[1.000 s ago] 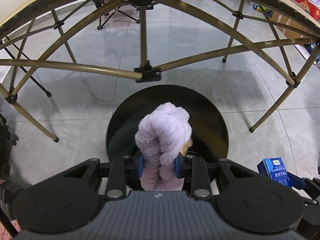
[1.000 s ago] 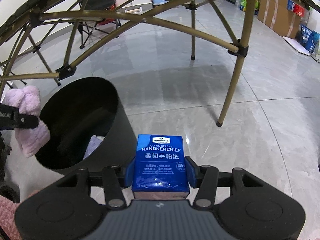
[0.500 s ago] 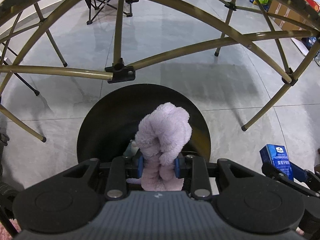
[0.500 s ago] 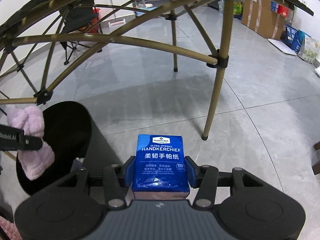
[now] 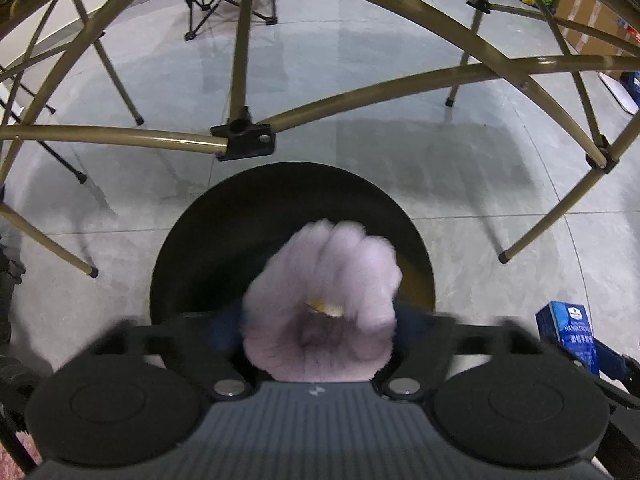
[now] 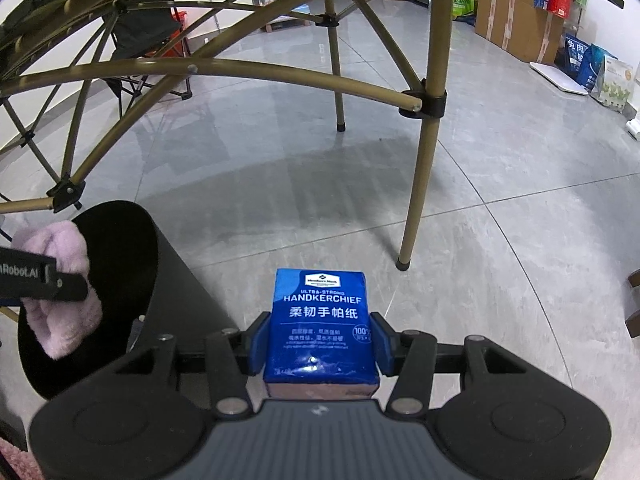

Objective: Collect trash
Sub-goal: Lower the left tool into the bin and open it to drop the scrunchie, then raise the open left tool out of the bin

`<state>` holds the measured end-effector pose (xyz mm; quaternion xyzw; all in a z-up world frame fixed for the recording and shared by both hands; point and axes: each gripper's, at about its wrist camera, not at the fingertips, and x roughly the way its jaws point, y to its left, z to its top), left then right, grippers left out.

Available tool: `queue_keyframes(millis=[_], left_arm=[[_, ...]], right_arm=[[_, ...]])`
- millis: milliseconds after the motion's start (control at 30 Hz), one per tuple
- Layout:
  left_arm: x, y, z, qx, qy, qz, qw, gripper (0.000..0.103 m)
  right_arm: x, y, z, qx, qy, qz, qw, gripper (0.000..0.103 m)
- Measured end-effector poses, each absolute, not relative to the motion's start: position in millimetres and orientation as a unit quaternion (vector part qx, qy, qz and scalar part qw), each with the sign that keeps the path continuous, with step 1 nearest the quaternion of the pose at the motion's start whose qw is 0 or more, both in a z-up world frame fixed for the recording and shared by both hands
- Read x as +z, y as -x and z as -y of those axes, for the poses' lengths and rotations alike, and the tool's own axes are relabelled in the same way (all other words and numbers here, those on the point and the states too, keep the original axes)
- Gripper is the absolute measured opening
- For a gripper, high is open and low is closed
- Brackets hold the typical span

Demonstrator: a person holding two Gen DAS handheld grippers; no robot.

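Observation:
A round black trash bin (image 5: 288, 208) stands on the floor under a folding table. My left gripper (image 5: 320, 332) is over its near rim with its jaws spread wide; the fluffy pink cloth (image 5: 324, 304) sits blurred between them, over the bin's mouth. In the right wrist view the cloth (image 6: 60, 304) hangs at the bin's (image 6: 120, 280) opening beside the left finger. My right gripper (image 6: 322, 344) is shut on a blue handkerchief tissue pack (image 6: 322, 320), held above the floor to the right of the bin. The pack also shows in the left wrist view (image 5: 568, 332).
Gold table legs and cross braces (image 5: 240, 144) arch over and around the bin; one leg (image 6: 420, 184) stands just beyond the tissue pack. A folding chair (image 5: 228, 0) is further back. Cardboard boxes and bags (image 6: 520, 16) line the far right wall.
My left gripper's jaws have opened wide and the pink cloth has come loose, blurred in motion over the bin. The right gripper has drifted right, still holding the tissue pack.

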<state>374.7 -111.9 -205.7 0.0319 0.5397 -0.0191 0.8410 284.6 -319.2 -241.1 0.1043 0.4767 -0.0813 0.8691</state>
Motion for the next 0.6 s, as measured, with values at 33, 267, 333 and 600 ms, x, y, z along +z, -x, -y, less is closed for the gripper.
queue_keyframes(millis=[33, 267, 333, 600], left_arm=[[-204.5, -374.0, 110.5, -0.013, -0.031, -0.536, 0.843, 0.103], [-205.7, -376.6, 102.8, 0.001, -0.020, -0.547, 0.837, 0.103], [-205.2, -375.7, 102.9, 0.000, -0.021, -0.547, 0.837, 0.103], [-204.1, -374.0, 103.6, -0.003, -0.025, -0.547, 0.837, 0.103]], right_arm=[[-240.9, -284.7, 318.8, -0.081, -0.104, -0.477, 0.869, 0.050], [-240.3, -283.3, 317.4, -0.075, -0.104, -0.476, 0.870, 0.050], [-239.5, -282.6, 316.4, -0.073, -0.103, -0.476, 0.870, 0.050], [-238.1, -280.9, 312.8, -0.067, -0.099, -0.476, 0.871, 0.050]])
